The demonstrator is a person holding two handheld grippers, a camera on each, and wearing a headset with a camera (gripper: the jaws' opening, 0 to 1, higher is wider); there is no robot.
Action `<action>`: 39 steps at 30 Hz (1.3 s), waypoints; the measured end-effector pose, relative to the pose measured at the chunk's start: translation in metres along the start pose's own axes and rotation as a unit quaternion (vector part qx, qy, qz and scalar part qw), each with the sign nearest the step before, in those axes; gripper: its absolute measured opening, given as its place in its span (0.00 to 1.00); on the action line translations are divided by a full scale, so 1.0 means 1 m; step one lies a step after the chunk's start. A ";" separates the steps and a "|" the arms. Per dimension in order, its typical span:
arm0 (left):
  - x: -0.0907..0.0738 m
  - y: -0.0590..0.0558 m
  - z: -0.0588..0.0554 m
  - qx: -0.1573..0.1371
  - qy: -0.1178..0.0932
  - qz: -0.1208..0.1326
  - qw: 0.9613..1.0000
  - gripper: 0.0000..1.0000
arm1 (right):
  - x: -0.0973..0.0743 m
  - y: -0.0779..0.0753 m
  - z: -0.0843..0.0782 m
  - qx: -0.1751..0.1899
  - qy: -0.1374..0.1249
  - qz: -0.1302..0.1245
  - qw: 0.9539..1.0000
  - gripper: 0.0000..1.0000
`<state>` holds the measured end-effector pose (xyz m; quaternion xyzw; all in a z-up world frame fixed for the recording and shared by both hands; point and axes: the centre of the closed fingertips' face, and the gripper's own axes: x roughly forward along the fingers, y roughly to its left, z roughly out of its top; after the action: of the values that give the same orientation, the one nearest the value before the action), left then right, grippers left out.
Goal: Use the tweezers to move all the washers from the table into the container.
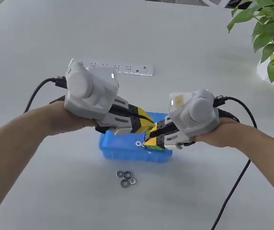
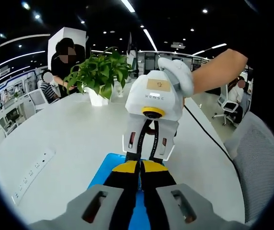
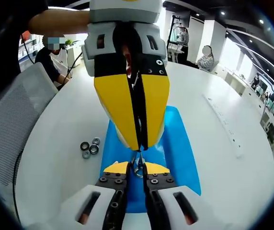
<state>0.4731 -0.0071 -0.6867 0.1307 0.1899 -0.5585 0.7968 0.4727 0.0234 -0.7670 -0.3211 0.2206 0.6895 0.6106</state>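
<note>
Blue plastic forms the box [image 1: 122,151] that lies on the pale grey surface [image 1: 185,48], and above it we see both tools meeting nose to nose. The left tongs [image 1: 151,127] reach in from the left and the right tongs [image 1: 149,140] from the right, their yellow tips almost touching over the near part of the box.

In the right gripper view the left tongs are drawn nearly together, with only a thin dark slit between the yellow jaws. We cannot tell whether anything is pinched inside. The right tongs are closed down to a narrow gap around a small shiny metal piece [image 3: 138,165], held right at the tips, and we cannot make out just what it is.

Four washers [image 1: 126,178] lie in a tight cluster on the surface, just in front of the box on the side nearest us and not touching it. A white power strip [image 1: 118,68] lies beyond the box, well apart from it. A potted plant [image 1: 266,33] stands at the far right edge. A black cable [image 1: 235,177] trails from the right tongs across the surface.
</note>
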 end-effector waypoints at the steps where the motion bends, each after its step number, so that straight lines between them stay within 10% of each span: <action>1: 0.000 0.000 0.000 -0.001 0.000 0.000 1.000 0.06 | 0.000 0.000 0.000 0.000 0.000 -0.001 1.000 0.12; 21: 0.001 -0.003 0.000 0.003 0.017 0.002 1.000 0.05 | -0.032 -0.002 0.006 0.031 -0.011 -0.045 0.998 0.33; 39: -0.002 -0.003 0.003 0.002 0.021 0.005 1.000 0.05 | -0.077 0.013 -0.015 0.104 -0.023 -0.123 0.987 0.61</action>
<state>0.4702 -0.0082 -0.6831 0.1454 0.2048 -0.5523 0.7949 0.4657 -0.0427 -0.7238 -0.2640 0.2357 0.5896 0.7260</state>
